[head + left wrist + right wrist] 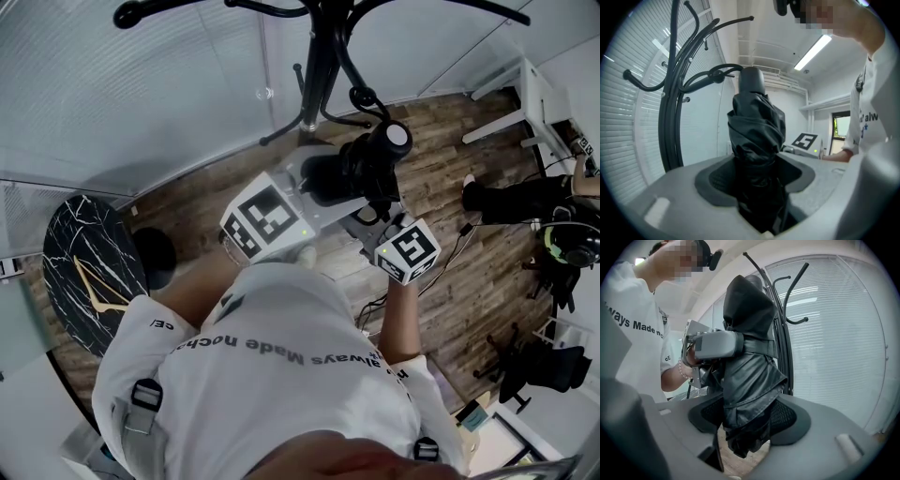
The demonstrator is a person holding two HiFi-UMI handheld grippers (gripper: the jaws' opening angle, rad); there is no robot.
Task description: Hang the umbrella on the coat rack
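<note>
The folded black umbrella [370, 161] is held between both grippers at chest height, just in front of the black coat rack [319, 56]. In the left gripper view the umbrella [757, 136] stands upright and fills the gap between the pads of my left gripper [757, 187], which is shut on it. The rack's curved hooks [712, 75] rise to its left. My right gripper [747, 420] is shut on the umbrella's loose lower folds [750, 380]. A grey finger of the left gripper [717, 344] lies across the umbrella higher up. The rack's pole [785, 333] stands behind it.
A round black marble table [80, 272] stands at the left. White blinds [141, 84] cover the wall behind the rack. A seated person [525, 197], a white desk [534, 103] and a dark chair [544, 366] occupy the right side of the wooden floor [469, 272].
</note>
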